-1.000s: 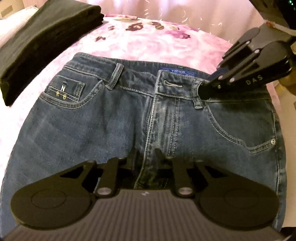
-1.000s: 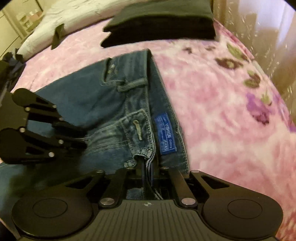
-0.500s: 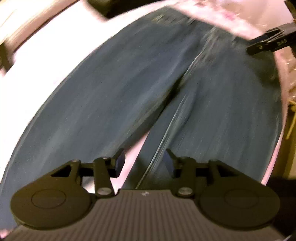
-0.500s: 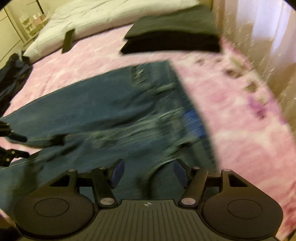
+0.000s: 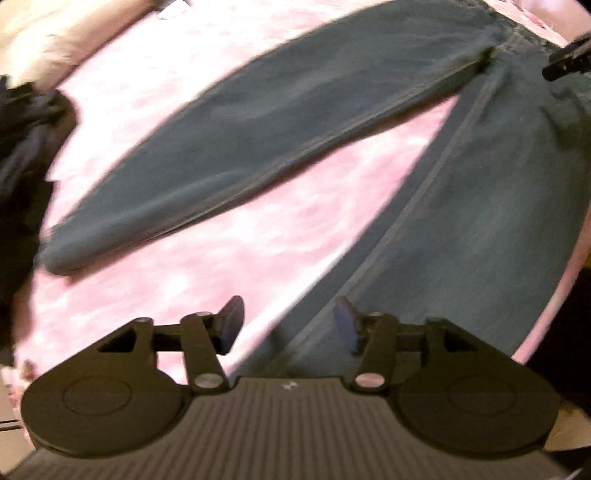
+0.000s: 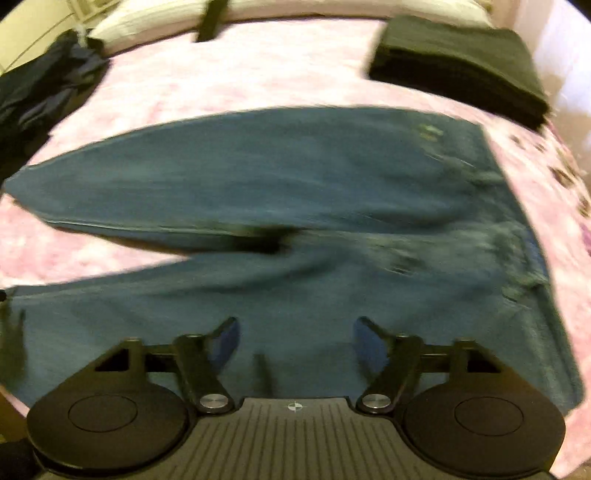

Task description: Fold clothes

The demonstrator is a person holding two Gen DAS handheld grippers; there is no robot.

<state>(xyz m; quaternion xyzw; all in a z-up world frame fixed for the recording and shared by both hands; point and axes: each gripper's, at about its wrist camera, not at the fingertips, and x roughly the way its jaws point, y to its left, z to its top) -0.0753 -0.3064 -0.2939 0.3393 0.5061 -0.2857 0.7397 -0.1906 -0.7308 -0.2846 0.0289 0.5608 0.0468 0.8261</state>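
I see the bed, pink floral cover. On it: jeans spread flat, folded dark stack, crumpled dark garment.

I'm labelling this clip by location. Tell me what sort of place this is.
Most likely a bedroom. The jeans lie spread on a pink floral bedspread, with a pale pillow at the far edge and a stack of folded dark clothes beside them.

Jeans flat on bedspread, legs spread; folded stack behind
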